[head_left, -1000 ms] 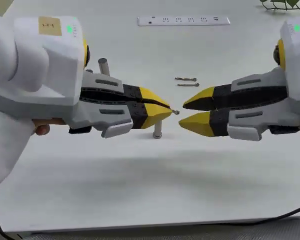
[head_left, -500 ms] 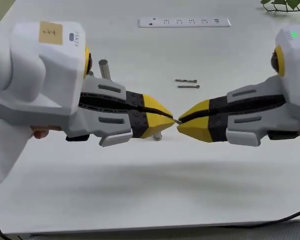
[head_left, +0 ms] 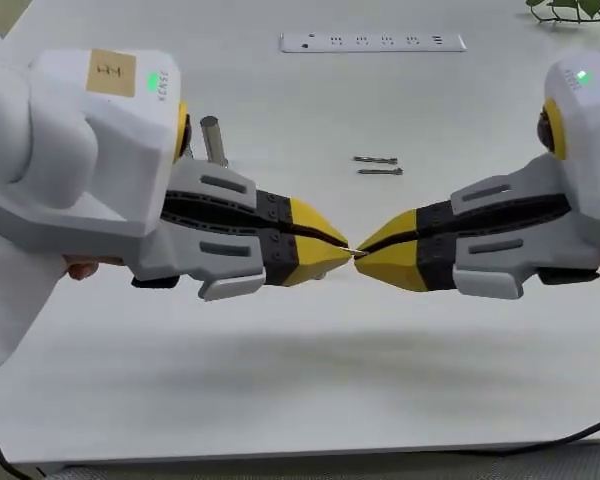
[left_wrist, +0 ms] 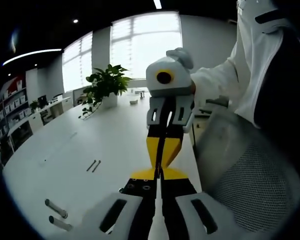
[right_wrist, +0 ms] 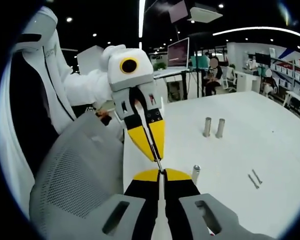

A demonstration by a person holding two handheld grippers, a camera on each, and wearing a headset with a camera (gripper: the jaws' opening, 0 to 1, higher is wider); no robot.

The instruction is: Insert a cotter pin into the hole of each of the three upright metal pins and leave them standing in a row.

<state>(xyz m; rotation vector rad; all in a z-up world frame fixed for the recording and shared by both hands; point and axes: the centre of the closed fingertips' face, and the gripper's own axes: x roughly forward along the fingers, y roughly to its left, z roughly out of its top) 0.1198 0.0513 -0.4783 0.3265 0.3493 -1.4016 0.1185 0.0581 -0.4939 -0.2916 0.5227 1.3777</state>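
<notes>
Workbench point(head_left: 280, 370) white, wide across head view, w/ power strip point(head_left: 372, 42) at far edge, plant point(head_left: 570, 8) at far right corner. Gripper views add the room beyond: mesh chair back point(right_wrist: 75, 170) close beside jaws, person's white sleeve point(right_wrist: 85, 85) behind opposite gripper.

L gripper point(head_left: 346, 249) and R gripper point(head_left: 364, 255) nose to nose over bench middle, tips nearly touching. Both clenched on the one cotter pin point(head_left: 355, 252), held level btwn the two sets of tips, up off bench top. Just a sliver in head view. Clearer in R gripper view: thin stem running from own tips to L gripper's yellow tips.

R gripper view also gives all three metal pins point(right_wrist: 207, 126): two upright side by side, well back on bench. Third metal pin point(right_wrist: 195, 174) upright, nearer, just right of own jaw tips in that picture. Head view: top of one pin poking up behind L gripper body, L gripper's bulk in the way of bench behind it.

Spare cotter pins point(head_left: 378, 165), two, flat and parallel on bench beyond the tips, apart from the upright pins.
</notes>
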